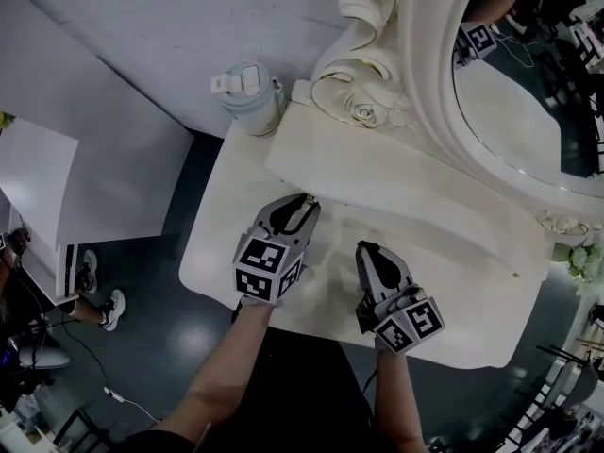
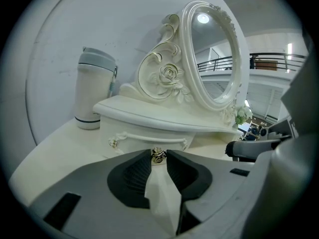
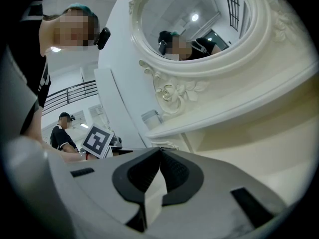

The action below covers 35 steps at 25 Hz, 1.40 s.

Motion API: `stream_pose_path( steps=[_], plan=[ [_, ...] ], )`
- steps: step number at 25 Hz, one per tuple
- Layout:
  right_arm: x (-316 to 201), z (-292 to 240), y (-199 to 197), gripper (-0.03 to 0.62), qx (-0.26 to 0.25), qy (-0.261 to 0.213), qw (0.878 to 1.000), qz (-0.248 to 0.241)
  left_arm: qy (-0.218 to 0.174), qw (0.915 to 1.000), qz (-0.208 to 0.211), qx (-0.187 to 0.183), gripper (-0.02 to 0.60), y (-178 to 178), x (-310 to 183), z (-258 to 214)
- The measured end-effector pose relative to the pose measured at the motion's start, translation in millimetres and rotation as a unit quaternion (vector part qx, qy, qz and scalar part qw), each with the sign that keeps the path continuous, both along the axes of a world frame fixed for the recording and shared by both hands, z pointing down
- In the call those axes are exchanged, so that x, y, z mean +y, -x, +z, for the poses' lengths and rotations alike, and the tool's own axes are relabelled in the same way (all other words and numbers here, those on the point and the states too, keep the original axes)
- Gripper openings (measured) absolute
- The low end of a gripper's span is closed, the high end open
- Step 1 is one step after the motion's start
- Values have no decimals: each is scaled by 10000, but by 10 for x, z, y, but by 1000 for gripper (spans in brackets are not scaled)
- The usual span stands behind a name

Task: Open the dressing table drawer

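Note:
The small cream dressing table [image 1: 415, 173] stands on a white tabletop [image 1: 222, 234], with its drawer [image 2: 149, 137] facing me under the curved shelf. A little gold knob [image 2: 158, 157] sits at the middle of the drawer front. My left gripper [image 2: 158, 152] reaches up to the drawer, and its dark ribbed tips pinch that knob from both sides. In the head view the left gripper [image 1: 306, 200] touches the drawer front. The right gripper [image 1: 364, 249] hovers over the tabletop to the right, a little back from the drawer. In its own view the right gripper [image 3: 160, 150] has its tips together with nothing between them.
A pale blue lidded bottle [image 1: 251, 97] stands at the table's back left, beside the ornate rose carving [image 2: 168, 76]. The oval mirror [image 1: 519, 111] rises behind the shelf. A white desk [image 1: 33, 187] and a person's feet lie left, on the dark floor.

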State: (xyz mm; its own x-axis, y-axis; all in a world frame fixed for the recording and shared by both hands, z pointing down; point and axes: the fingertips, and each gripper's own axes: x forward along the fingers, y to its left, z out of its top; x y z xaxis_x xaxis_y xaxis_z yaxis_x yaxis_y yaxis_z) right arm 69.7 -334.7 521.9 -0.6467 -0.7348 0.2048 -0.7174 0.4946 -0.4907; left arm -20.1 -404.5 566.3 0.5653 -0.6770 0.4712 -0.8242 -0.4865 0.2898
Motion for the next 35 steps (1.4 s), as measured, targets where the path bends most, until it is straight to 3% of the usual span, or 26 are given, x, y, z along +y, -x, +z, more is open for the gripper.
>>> stream_pose_path(
  steps=[35],
  plan=[
    [336,-100,-38,6,-3,-46,9999,160,362,9993,18,106,110,93,353,19]
  ],
)
